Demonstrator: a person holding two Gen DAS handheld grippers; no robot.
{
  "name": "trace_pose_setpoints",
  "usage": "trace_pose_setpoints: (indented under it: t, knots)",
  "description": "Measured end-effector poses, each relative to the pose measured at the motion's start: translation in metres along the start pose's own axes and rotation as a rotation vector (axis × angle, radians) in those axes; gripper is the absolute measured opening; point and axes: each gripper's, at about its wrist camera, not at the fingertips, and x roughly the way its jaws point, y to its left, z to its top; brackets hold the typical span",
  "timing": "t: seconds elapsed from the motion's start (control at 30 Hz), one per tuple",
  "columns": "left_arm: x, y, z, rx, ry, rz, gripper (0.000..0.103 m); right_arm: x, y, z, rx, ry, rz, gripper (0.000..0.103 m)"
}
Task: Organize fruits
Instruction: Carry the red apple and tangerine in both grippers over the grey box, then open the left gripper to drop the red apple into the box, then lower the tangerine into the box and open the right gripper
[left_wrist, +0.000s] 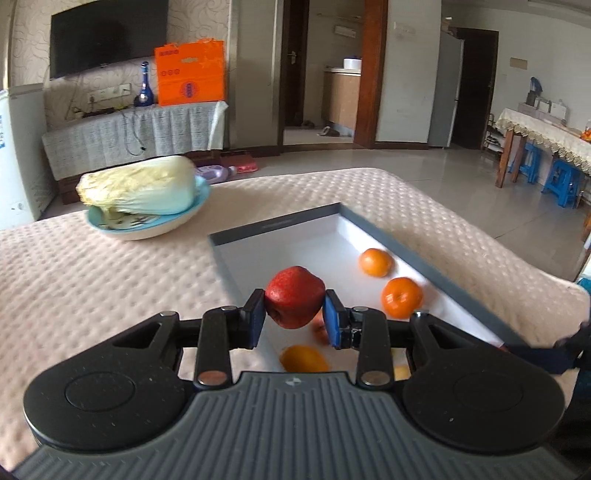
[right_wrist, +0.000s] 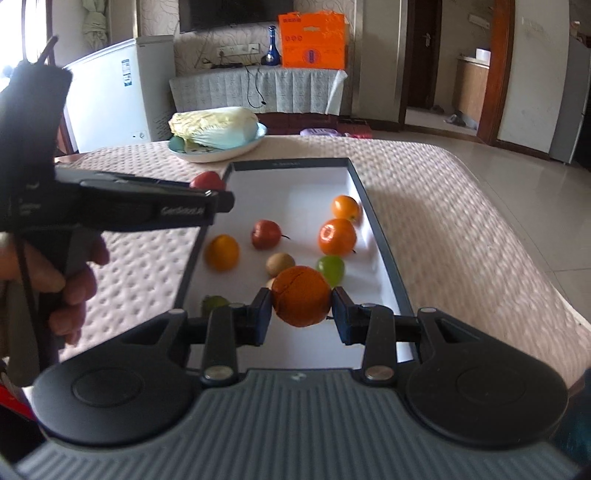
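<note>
L gripper clamped on red apple, centre frame, above tray; R gripper clamped on orange, lower centre, over tray w/ loose fruit.

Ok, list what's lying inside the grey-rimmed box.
Inside the box: two oranges, a yellow-orange fruit, a red apple, a brownish fruit, a green one. The held orange and right gripper cover the near end.

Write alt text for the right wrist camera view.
The right gripper holds a brownish-orange fruit above a shallow grey-rimmed tray of oranges, a red apple and green fruit. At left, a hand holds the left gripper; a cabbage sits beyond.
</note>
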Motion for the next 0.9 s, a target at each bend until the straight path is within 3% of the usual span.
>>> trace_pose_setpoints:
  t: [0.43, 0.5, 0.6, 0.9]
  knots:
    - [0.041, -0.04, 0.005, 0.054, 0.028, -0.012, 0.04, 0.024, -0.003, -0.001, 0.004, 0.051, -0.011, 0.04]
    - [0.038, -0.04, 0.005, 0.068, 0.02, -0.006, 0.044, 0.024, -0.004, -0.001, 0.012, 0.039, -0.014, 0.043]
    - [0.031, -0.037, 0.002, 0.08, 0.0, 0.008, 0.051, 0.021, -0.004, 0.001, 0.018, 0.007, -0.02, 0.064]
    - [-0.014, -0.008, -0.01, -0.024, -0.022, 0.089, 0.051, -0.003, -0.013, -0.001, 0.046, -0.049, -0.052, 0.065]
